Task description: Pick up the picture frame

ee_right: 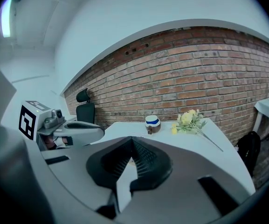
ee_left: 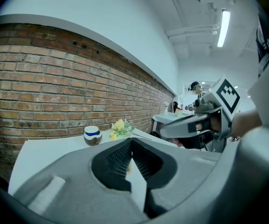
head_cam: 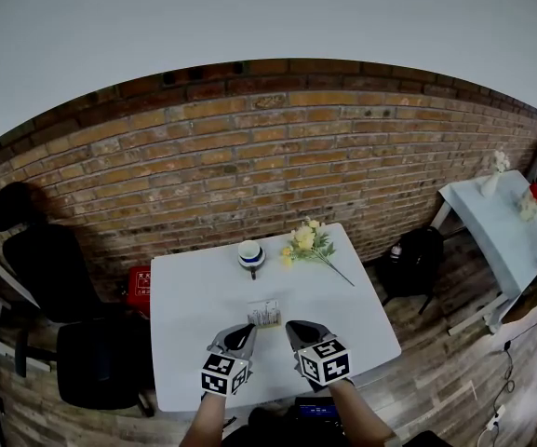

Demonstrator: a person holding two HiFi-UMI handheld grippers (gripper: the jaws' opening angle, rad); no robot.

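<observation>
The picture frame [head_cam: 263, 313] sits near the centre of the white worktop [head_cam: 184, 296], a little toward the front edge, w/ nothing touching it. Whether it stands or lies flat can't be told from the head view. Just short of it, the left gripper [head_cam: 246, 331] and right gripper [head_cam: 295, 328] hover side by side over the front half of the worktop, tips angled toward the frame. Both sets of jaws are clenched on nothing: in each gripper's own view the ribbed pads meet w/ no gap. Farther back, a blue-banded cup [head_cam: 250, 254] stands toward the rear edge. A spray of yellow flowers [head_cam: 310, 243] lies nearer the rear right corner. Both are well apart from the frame. A brick wall [head_cam: 249, 156] runs behind, w/ a black chair [head_cam: 54, 268] off the left edge.

The pick-up looks not yet begun. To do it well, prob.: spread the jaws before closing in, since shut tips would only nudge a light frame. Come in low along the worktop, bracket one edge of the frame squarely btwn the pads, squeeze, then lift straight up.
</observation>
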